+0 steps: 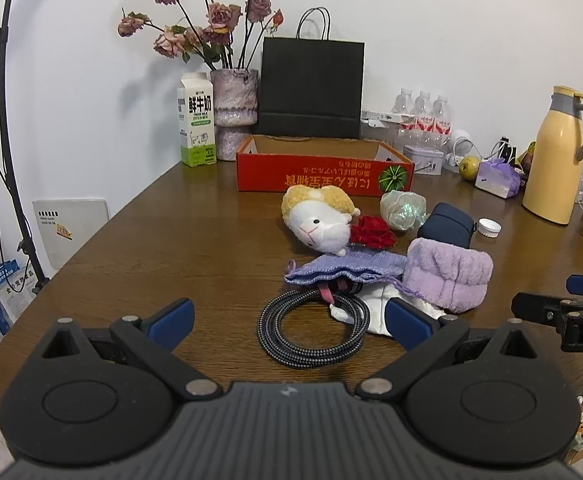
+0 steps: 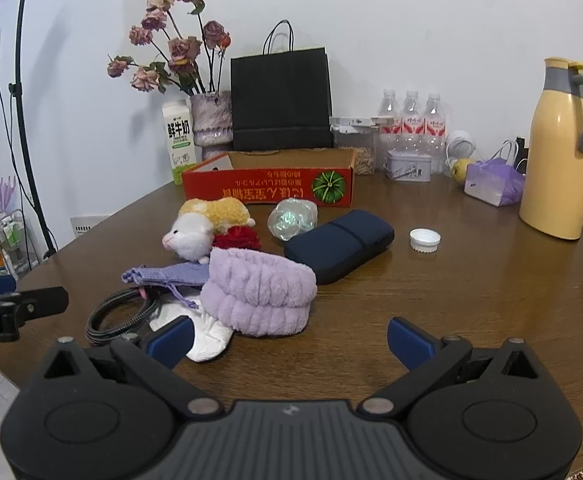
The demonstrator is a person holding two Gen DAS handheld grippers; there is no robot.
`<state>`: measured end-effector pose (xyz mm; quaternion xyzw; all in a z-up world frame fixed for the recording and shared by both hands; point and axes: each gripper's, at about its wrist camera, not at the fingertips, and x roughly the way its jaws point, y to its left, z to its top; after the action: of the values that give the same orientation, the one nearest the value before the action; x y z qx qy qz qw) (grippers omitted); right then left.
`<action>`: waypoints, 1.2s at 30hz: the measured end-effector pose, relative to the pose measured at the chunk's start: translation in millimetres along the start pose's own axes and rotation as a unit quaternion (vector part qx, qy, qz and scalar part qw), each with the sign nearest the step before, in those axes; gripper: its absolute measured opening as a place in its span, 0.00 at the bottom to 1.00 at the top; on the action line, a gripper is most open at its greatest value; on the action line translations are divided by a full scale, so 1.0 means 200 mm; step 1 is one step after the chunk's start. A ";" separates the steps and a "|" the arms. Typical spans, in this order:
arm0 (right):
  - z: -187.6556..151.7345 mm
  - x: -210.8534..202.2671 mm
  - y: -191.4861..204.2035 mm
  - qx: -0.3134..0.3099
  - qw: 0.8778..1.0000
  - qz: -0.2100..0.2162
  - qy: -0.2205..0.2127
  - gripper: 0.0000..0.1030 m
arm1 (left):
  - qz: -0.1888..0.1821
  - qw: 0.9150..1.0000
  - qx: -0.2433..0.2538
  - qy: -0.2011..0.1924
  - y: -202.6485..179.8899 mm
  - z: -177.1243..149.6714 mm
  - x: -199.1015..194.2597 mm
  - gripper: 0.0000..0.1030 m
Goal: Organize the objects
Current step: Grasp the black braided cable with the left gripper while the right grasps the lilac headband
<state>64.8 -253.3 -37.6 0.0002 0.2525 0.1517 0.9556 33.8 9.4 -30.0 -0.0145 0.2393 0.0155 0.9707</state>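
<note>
On the brown table (image 1: pixel 171 216) lies a cluster: a coiled black cable (image 1: pixel 311 330) (image 2: pixel 119 316), a plush hamster (image 1: pixel 317 220) (image 2: pixel 207 226), a red rose (image 1: pixel 373 232) (image 2: pixel 237 238), a purple pouch (image 1: pixel 343 266) (image 2: pixel 167 274), a lilac headband (image 1: pixel 449 274) (image 2: pixel 259 294), a navy case (image 1: pixel 447 228) (image 2: pixel 339 244), a shiny ball (image 1: pixel 403 208) (image 2: pixel 293 218) and white cloth (image 2: pixel 207 338). Behind stands an open red box (image 1: pixel 323 176) (image 2: pixel 267 188). My left gripper (image 1: pixel 289 322) is open, just before the cable. My right gripper (image 2: pixel 289 340) is open, before the headband.
A milk carton (image 1: pixel 196 120), a vase of dried roses (image 1: pixel 235 112), a black paper bag (image 1: pixel 311 88), water bottles (image 1: pixel 423 114), a tin (image 2: pixel 408 165), a yellow flask (image 2: pixel 559 148) and a white cap (image 2: pixel 424 239) stand around. The table edge is near on the left.
</note>
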 end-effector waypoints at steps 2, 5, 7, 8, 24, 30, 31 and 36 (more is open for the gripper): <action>0.00 0.03 0.00 0.000 1.000 0.002 0.003 1.00 | -0.001 1.000 0.001 0.005 0.00 0.00 0.03 1.00; -0.01 0.07 -0.01 0.000 1.000 0.005 0.009 1.00 | -0.004 1.000 0.004 0.013 -0.01 0.00 0.07 1.00; -0.01 0.10 -0.01 0.001 1.000 0.007 0.013 1.00 | -0.008 1.000 0.006 0.019 -0.01 -0.01 0.10 1.00; -0.01 0.11 -0.01 0.001 1.000 0.007 0.014 1.00 | -0.010 1.000 0.007 0.023 -0.01 -0.01 0.11 1.00; -0.01 0.26 -0.05 0.005 1.000 0.012 0.028 1.00 | -0.025 0.992 0.024 0.120 -0.03 0.05 0.45 1.00; -0.01 0.30 -0.05 0.008 0.999 0.017 0.033 1.00 | -0.029 0.991 0.005 0.127 -0.02 0.03 0.54 1.00; -0.01 0.31 -0.05 0.008 0.999 0.017 0.034 1.00 | -0.027 0.992 0.005 0.126 -0.02 0.03 0.55 1.00; -0.01 0.33 -0.03 0.007 0.999 0.023 0.035 1.00 | -0.032 0.992 0.006 0.124 -0.01 0.03 0.55 0.99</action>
<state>119.4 -239.5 -72.0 0.0071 0.2866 0.1717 0.9425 134.0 9.2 -75.6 -0.0182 0.3576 -0.0194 0.9335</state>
